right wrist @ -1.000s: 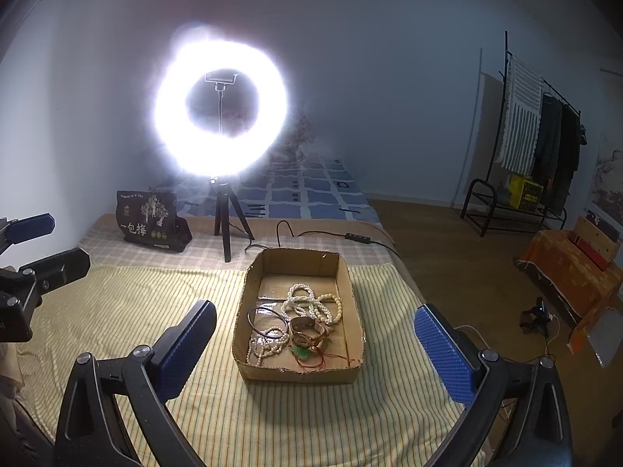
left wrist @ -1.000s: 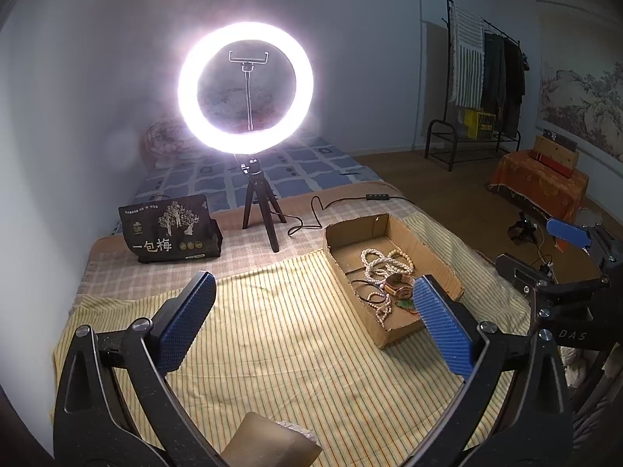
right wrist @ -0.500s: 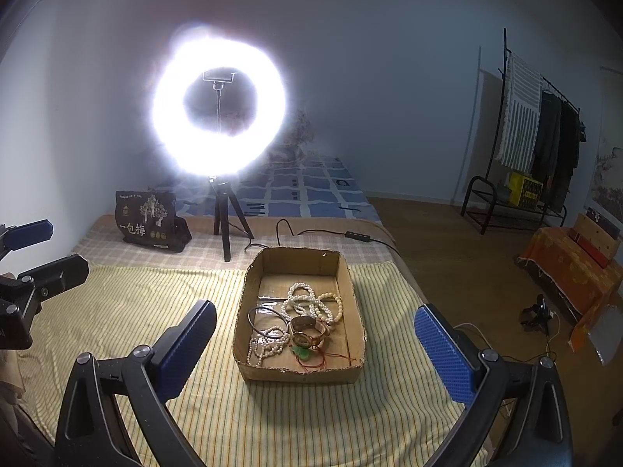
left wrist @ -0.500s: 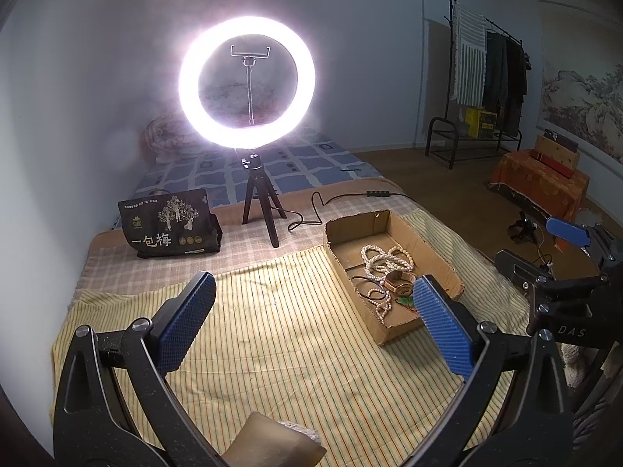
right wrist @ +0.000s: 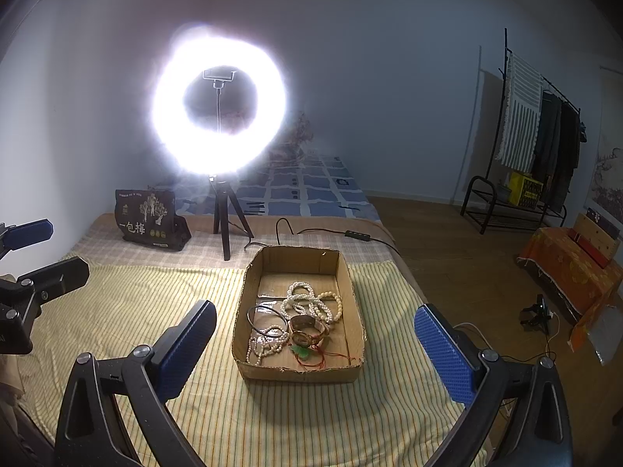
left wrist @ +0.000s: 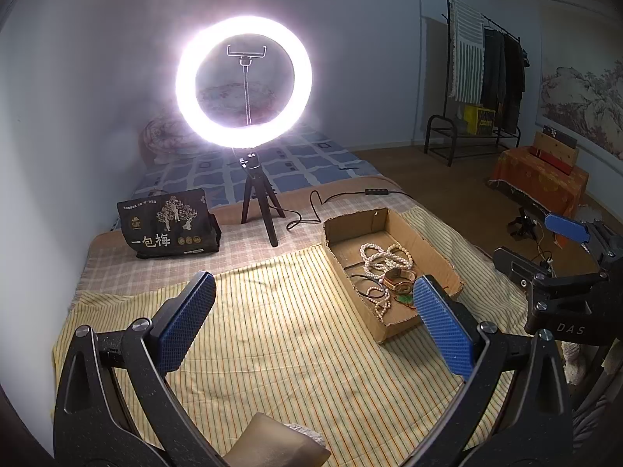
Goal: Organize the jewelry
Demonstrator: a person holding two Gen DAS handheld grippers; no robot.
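Note:
A shallow cardboard box (right wrist: 352, 303) sits on the striped yellow cloth (right wrist: 155, 311); it also shows in the left wrist view (left wrist: 428, 245). It holds white bead strands (right wrist: 307, 303), a gold watch (right wrist: 307, 330), a dark bangle (right wrist: 268, 321) and a green pendant on red cord (right wrist: 305, 352). The beads (left wrist: 383, 255) and watch (left wrist: 399, 278) show in the left wrist view too. My left gripper (left wrist: 311, 325) is open and empty, left of the box. My right gripper (right wrist: 315, 344) is open and empty, held in front of the box.
A lit ring light on a tripod (right wrist: 220, 105) stands behind the box, its cable (right wrist: 311, 231) trailing right. A black printed bag (right wrist: 150, 220) sits at the back left. A clothes rack (right wrist: 537, 136) and an orange-covered stand (right wrist: 564, 268) are on the floor to the right.
Both grippers have drifted slightly; the view has shifted a little. Nothing in the box has moved and both grippers stay open.

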